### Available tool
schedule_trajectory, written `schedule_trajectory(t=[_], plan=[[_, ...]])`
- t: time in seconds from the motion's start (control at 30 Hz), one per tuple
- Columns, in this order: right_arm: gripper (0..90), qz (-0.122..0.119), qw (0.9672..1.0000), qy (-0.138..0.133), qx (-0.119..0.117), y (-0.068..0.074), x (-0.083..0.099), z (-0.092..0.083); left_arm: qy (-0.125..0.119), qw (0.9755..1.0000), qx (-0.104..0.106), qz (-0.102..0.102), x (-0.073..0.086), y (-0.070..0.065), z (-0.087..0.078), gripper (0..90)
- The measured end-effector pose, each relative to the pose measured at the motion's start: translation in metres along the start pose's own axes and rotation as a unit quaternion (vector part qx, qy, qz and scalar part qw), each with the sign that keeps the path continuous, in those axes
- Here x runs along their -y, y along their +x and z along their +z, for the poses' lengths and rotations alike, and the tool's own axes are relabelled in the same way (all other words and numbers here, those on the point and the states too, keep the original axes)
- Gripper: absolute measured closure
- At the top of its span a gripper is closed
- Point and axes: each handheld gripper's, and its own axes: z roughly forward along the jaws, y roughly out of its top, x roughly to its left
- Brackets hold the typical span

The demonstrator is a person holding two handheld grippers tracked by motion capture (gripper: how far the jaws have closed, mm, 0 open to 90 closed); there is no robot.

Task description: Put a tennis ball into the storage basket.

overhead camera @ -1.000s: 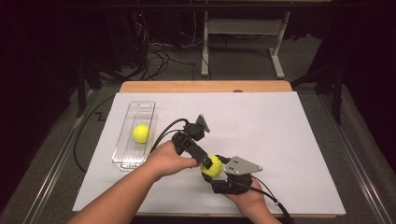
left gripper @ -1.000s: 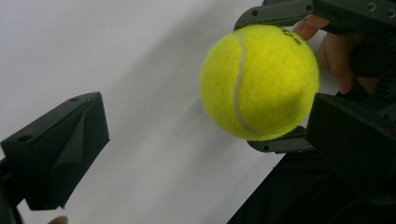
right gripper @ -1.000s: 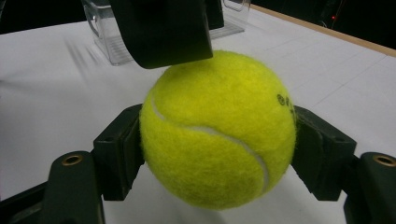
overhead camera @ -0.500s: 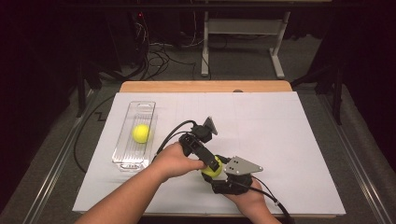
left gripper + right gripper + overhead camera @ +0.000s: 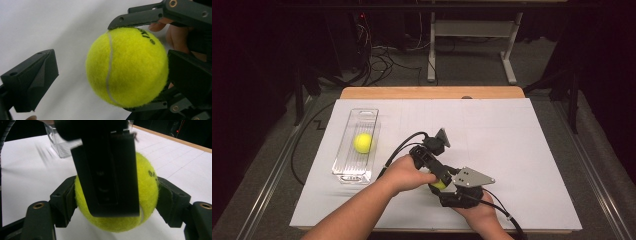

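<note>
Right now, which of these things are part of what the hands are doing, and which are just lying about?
In the job:
- ball, clamped in the right gripper
- left gripper, jaws open around that ball
- clear tray, holding a second ball

Lying about:
- white table, only the work surface
- cables on the floor behind
- metal stand behind the table

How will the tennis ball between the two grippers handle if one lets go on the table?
The tennis ball is round, so it would likely roll on the flat white table. Its fuzzy felt probably resists slipping in the right gripper, whose jaws press both sides. It looks light and slightly springy, not fragile.
</note>
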Motion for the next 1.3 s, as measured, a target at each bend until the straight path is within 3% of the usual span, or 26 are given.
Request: schedule_trajectory(t=[0.47, 0.8, 1.3], plan=[[27.3, -0.001, 1.0, -0.002, 0.003, -0.0005, -0.0004, -0.0014, 0.007, 0.9998, 0.019, -0.002, 0.0001, 0.0029, 0.0094, 4.4], [27.3, 0.001, 1.0, -0.002, 0.007, -0.0014, -0.0003, -0.0017, -0.003, 0.9983, 0.057, 0.0, 0.0008, 0.0024, 0.0079, 23.1], [27.0, -0.005, 1.0, -0.003, 0.006, -0.001, 0.0001, -0.0016, 0.003, 0.9985, 0.055, 0.001, 0.0008, 0.0014, 0.0067, 27.1]])
